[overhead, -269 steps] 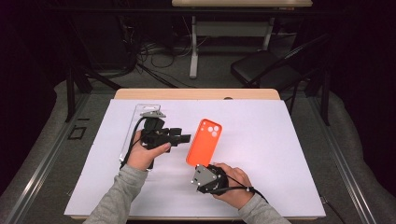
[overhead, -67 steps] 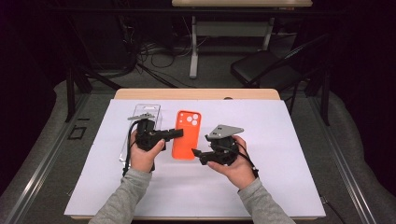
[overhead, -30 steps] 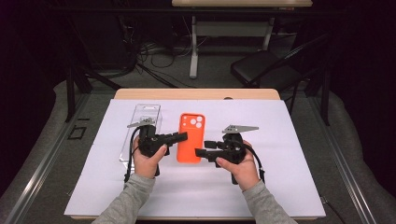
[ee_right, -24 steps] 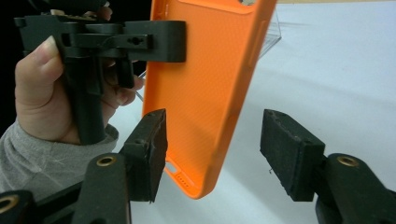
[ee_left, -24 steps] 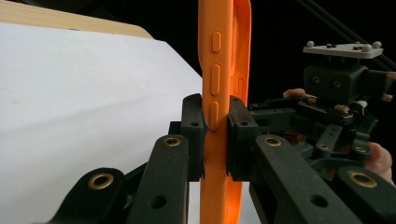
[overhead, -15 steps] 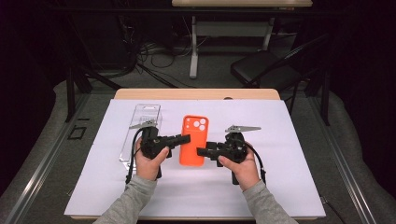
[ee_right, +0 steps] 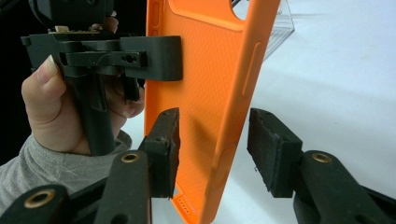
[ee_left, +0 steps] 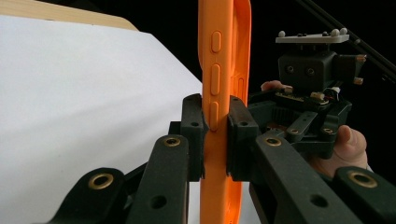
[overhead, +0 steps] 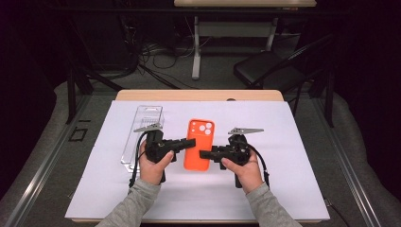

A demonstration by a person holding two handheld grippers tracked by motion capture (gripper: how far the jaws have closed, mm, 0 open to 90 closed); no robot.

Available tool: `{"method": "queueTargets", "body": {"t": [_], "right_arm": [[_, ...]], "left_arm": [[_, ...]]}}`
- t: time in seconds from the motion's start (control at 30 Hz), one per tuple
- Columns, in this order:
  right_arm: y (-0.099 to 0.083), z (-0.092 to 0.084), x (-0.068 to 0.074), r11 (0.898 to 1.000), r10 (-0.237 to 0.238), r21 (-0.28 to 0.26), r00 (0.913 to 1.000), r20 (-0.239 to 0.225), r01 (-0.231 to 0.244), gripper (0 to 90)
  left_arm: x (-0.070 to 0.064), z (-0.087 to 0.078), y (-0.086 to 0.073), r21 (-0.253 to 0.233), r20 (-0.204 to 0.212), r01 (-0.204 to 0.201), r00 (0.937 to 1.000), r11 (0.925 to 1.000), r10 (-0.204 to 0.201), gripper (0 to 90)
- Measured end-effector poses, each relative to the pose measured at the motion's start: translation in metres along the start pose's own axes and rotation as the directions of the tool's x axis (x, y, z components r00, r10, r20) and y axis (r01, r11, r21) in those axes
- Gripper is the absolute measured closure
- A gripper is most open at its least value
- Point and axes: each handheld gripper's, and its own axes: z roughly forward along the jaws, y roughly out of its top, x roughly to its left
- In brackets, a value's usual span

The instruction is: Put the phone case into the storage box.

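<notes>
Jaws of the left gripper clamped tight on the left long edge of the orange phone case; in the left gripper view both pads press the side wall at the button mouldings. Jaws of the right gripper part open and have just been closing, straddling the case's opposite long edge: in the right gripper view the edge stands between the pads, the left pad near the inner face, the right pad clear of the outer face. Not gripping.

Case held between the two hands over the middle of the white sheet on the bench, camera cut-out at the far end.

Room: bare sheet on all sides of the hands, most to the right and toward the near edge. Strip of wooden bench exposed beyond the sheet's far edge.

Container: clear plastic package lies flat just left of the left hand, long axis running away from the person. Contents cannot be made out; it looks transparent throughout.
</notes>
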Motion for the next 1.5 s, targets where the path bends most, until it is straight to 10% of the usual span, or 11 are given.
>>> {"method": "queueTargets", "body": {"t": [1.5], "right_arm": [[-0.0016,0.0002,-0.0068,0.999,0.038,0.012,0.9960,-0.082,-0.037,72.7]], "left_arm": [[0.0044,0.0016,-0.0011,0.014,0.048,0.022,0.9986,0.9997,-0.023,80.8]]}}
